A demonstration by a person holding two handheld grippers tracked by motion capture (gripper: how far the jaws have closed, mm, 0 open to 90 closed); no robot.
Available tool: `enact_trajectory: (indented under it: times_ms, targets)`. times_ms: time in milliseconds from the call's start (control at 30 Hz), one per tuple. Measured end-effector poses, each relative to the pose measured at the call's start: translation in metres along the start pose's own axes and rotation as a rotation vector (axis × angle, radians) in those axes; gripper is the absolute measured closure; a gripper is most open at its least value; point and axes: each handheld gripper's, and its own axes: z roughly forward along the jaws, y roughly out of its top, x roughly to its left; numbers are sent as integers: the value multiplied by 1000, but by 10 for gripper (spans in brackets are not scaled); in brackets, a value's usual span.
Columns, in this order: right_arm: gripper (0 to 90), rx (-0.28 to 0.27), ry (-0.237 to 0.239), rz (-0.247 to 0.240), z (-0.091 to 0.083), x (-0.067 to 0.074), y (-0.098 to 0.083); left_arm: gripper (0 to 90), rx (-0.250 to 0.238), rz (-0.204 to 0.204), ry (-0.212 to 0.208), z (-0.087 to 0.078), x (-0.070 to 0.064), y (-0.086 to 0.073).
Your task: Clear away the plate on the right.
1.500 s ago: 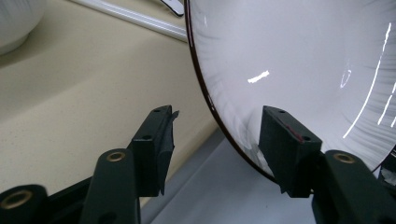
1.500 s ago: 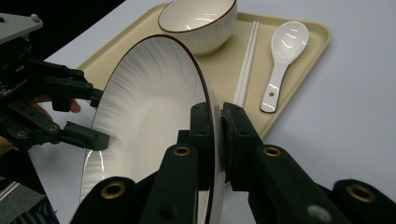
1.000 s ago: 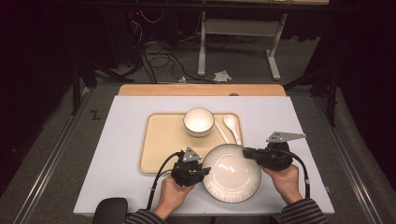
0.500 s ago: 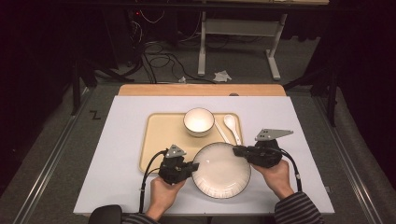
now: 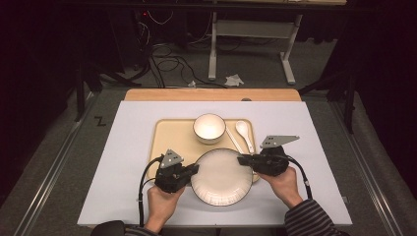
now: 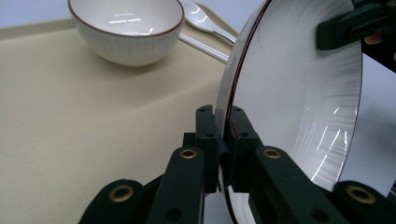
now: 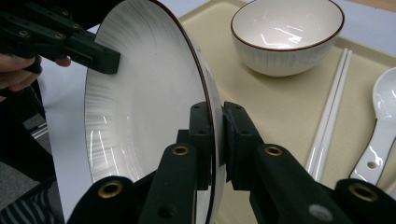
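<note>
One plate [image 5: 221,176], one bowl [image 5: 209,128], one spoon [image 5: 244,132], one pair of white chopsticks [image 5: 234,140] and one beige tray [image 5: 169,135] lie on the white table [image 5: 123,147], with two grippers at work on the plate. The plate is round, so it has no long axis to speak of; in the high view it faces up, its hollow toward the camera, and sits over the near edge of the tray, reaching out past it toward the person. The left gripper [image 5: 193,171] is clenched on the plate's left rim and the right gripper [image 5: 243,161] on its right rim, the two pointing at each other across the dish. In the left gripper view the black jaws pinch the dark-edged rim of the plate [image 6: 299,93] between them, and the right gripper view shows the same kind of grip on the opposite edge [image 7: 140,102]. The bowl stands upright at the far middle of the tray, with the chopsticks just right of it and the spoon beside those, bowl end away from the person. The plate covers the tray's near edge, so whether it rests on the tray or hangs just above it is hard to tell. The near end of the chopsticks is lost behind the right gripper.
</note>
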Motion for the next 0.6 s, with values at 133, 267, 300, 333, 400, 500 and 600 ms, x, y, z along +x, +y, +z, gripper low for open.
enact_trajectory:
  times_ms: [133, 267, 300, 333, 400, 500, 600]
  targets:
    - [845, 4, 15, -13, 5, 2, 2, 858, -47, -12, 21, -12, 5, 1]
    - [844, 7, 25, -26, 9, 7, 5, 859, -74, 5, 48, -21, 6, 1]
    - [844, 6, 28, -31, 10, 6, 5, 859, -83, 8, 56, -23, 6, 1]
    - [842, 10, 35, -25, 11, 7, 5, 860, -85, 16, 63, -24, 5, 1]
    - [839, 12, 47, -23, 13, 7, 6, 859, -97, 31, 78, -28, 4, 2]
    - [832, 9, 60, -29, 15, 6, 6, 860, -108, 41, 97, -32, 3, 3]
    - [779, 11, 68, -29, 17, 7, 6, 860, -118, 45, 104, -35, 4, 3]
